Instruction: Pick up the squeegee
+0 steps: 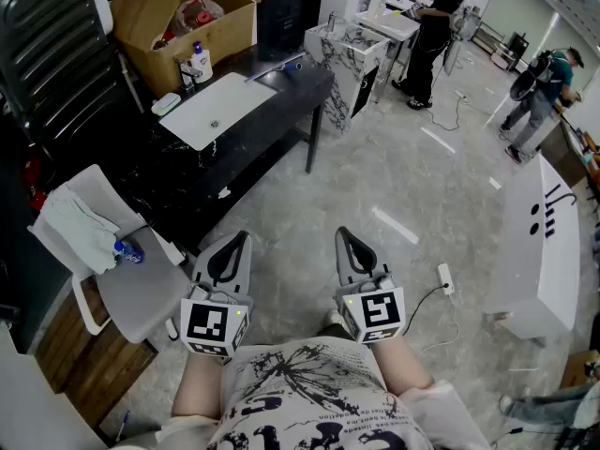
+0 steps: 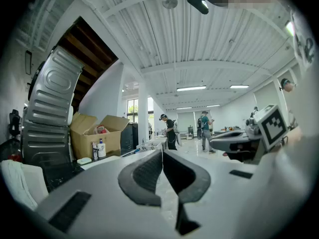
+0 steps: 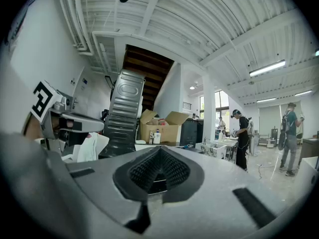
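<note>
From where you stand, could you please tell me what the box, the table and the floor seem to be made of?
Box: brown cardboard, matte, flaps folded open.
Table: probably dark stone or laminate, glossy, with reflections.
Floor: likely polished grey stone or tile, mirroring the ceiling lights.

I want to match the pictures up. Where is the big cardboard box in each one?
Head view: cardboard box at the top left.
Left gripper view: box at the left, halfway down.
Right gripper view: box near the middle.
Shared landmark: the white bottle standing in front of the box.
</note>
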The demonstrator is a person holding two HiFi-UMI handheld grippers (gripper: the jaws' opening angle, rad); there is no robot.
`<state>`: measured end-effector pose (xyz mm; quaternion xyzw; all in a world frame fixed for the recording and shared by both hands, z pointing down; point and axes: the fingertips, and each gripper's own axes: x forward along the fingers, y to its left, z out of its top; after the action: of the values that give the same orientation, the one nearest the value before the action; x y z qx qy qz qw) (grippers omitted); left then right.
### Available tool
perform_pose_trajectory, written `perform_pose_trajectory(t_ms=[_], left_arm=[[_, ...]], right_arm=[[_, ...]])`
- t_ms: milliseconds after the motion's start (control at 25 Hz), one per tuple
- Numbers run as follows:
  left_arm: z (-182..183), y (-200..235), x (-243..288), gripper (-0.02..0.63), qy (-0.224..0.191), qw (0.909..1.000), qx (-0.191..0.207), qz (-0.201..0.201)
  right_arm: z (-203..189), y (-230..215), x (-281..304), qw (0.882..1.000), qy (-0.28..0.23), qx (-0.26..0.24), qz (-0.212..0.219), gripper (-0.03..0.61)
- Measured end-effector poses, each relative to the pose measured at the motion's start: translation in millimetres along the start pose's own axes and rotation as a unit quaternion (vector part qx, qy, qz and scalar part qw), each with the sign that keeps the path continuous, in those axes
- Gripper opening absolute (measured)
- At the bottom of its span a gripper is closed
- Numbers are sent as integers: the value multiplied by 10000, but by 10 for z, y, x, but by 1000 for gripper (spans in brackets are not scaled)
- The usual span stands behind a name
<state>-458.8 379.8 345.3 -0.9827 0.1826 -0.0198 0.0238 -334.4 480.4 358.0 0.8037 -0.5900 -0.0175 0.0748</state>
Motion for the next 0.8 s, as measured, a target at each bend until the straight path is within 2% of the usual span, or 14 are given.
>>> perform_pose_trajectory(t_ms=[520,800], left_arm=[[-83,51,118,12,77,9999,-111,-15],[-201,77,307,12,235,9995,-222,70]], right_arm=[[-81,-41,99,9997,53,229,50,-9],[-210,-172,281,9990,294,278,189,-8]])
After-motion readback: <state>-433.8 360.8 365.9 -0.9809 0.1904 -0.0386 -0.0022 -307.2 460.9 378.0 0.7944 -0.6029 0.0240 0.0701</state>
